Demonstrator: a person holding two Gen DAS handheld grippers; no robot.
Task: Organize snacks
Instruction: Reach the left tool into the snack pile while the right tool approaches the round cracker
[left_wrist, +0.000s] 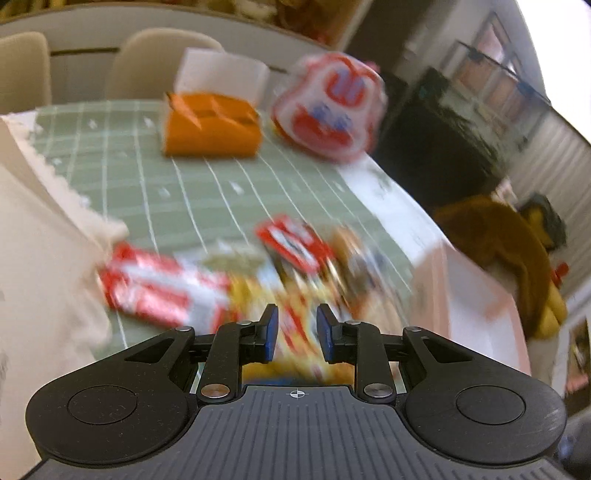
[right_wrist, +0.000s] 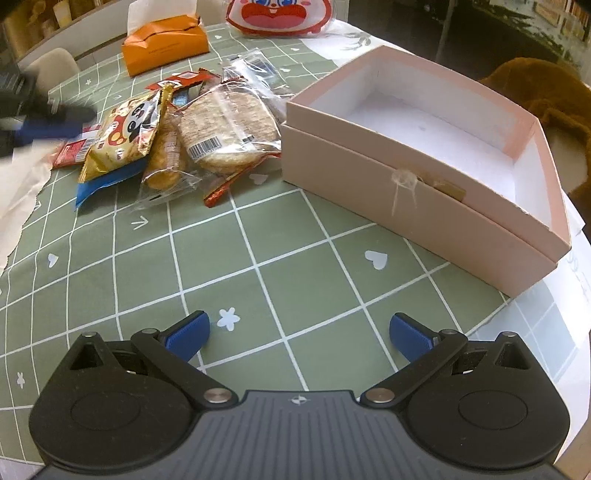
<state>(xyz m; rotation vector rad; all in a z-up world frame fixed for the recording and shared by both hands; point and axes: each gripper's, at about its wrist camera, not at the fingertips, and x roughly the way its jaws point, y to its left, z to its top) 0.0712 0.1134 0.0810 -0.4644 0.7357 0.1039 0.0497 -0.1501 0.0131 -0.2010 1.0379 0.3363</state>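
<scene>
Green checked tablecloth (right_wrist: 295, 236); left view blurred, left gripper (left_wrist: 297, 332) narrowly parted over snack pile (right_wrist: 177, 129); right gripper (right_wrist: 299, 332) spread.

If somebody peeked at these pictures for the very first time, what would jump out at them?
Probably the big pink box, open and with nothing in it, on the right side of the green checked tablecloth. Next, the heap of snack packets left of it, topped by a gold panda bag and clear-wrapped rice crackers. At the table's far edge sit an orange tissue pack and a red-and-white cartoon pouch.
</scene>
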